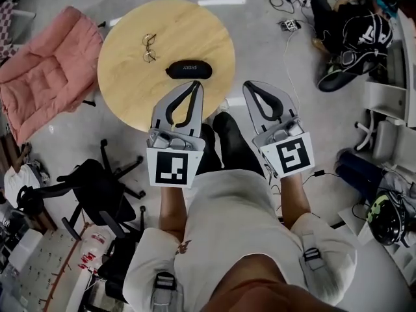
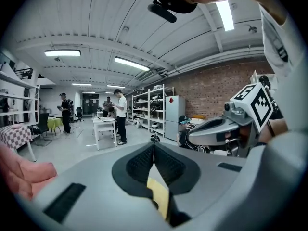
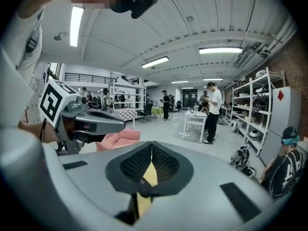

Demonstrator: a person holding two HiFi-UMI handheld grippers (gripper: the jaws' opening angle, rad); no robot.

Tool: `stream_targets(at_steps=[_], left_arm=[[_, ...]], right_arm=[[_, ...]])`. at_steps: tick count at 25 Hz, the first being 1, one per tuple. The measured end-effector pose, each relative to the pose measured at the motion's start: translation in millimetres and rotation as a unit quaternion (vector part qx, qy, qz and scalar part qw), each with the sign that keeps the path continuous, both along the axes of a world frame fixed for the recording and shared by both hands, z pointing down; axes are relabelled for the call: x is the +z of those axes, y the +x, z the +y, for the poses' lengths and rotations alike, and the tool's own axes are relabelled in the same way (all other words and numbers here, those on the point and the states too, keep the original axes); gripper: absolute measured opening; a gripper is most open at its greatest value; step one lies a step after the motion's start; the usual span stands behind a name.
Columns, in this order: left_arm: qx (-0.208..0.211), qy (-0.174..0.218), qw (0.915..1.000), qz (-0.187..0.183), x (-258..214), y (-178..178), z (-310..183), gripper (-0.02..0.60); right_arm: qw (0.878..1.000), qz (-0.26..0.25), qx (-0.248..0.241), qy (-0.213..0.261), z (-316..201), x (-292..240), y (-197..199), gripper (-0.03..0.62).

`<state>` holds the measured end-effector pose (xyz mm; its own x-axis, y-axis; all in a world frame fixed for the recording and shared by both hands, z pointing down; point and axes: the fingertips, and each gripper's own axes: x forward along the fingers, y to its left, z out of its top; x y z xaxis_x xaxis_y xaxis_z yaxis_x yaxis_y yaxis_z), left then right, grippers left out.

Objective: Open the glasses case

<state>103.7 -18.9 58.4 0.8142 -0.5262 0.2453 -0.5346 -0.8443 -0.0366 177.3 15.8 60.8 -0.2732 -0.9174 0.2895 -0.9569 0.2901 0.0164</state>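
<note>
The black glasses case point(image 1: 189, 69) lies shut on the round wooden table point(image 1: 130, 90), a little right of its middle. A pair of thin-framed glasses point(image 1: 149, 47) lies behind it to the left. My left gripper point(image 1: 196, 84) hovers over the table's near edge, its tip just in front of the case, jaws shut with nothing held. My right gripper point(image 1: 249, 85) is beside the table's right edge, also shut and empty. In the left gripper view the pads point(image 2: 144, 160) meet at the tip; in the right gripper view the pads point(image 3: 163, 160) likewise touch. Each gripper points nearly level.
A pink padded chair point(image 1: 45, 70) stands left of the table, and a black office chair point(image 1: 91, 181) is near left. A person sits on the floor point(image 1: 357, 34) at the far right among cables. People stand by a white table point(image 3: 195, 120) and shelves point(image 2: 154, 105) farther off.
</note>
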Motion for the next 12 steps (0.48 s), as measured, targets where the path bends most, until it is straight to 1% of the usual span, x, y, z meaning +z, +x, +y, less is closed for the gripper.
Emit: stream_targets(at_steps=[3,6,8,12], left_arm=[[-0.020,-0.024,0.9995,0.004,19,3,-7,0.020],[-0.026,-0.030,0.9992,-0.002,37,7,-12,0.020],[-0.032,-0.042,0.9986,-0.001,48,9,-14,0.020],[-0.031,-0.046,0.9983,-0.019,64,11,-24,0.020]], right_arm=[[1.000,-0.003,-0.003,-0.009,-9,18,6,0.019],[1.000,-0.012,-0.001,-0.017,-15,35,12,0.019],[1.000,-0.014,-0.003,-0.025,-16,45,14,0.019],[0.999,-0.013,-0.017,-0.040,-23,64,12,0.020]])
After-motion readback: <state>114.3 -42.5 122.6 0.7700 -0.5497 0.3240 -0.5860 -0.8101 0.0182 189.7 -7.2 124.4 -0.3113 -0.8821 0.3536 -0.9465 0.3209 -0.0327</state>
